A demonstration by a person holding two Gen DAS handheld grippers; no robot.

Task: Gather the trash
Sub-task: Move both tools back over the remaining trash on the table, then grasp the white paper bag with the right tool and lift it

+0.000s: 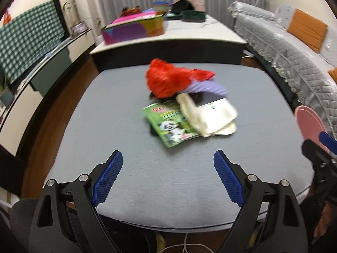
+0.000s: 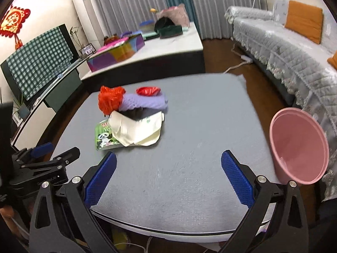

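Trash sits heaped near the middle of the grey tabletop (image 2: 189, 147) — red plastic bag (image 1: 168, 80), lilac knitted piece (image 2: 145, 102), green panda packet (image 1: 171, 126) and cream pouch (image 2: 137, 130), all touching or overlapping — so the job looks barely begun, at the approach stage. Left hand-held gripper (image 1: 168, 175) hangs spread and empty, the pile straight ahead. Right hand-held gripper (image 2: 168, 177), likewise spread and empty, has the pile ahead to its left and the pink bin (image 2: 299, 147) just off the tabletop's right edge — next comes a reach forward to pinch one piece.

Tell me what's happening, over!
Left claw open, empty. Right claw open, empty. Trash pile untouched on grey table. Pink bin waiting at right edge. Nothing in the way.
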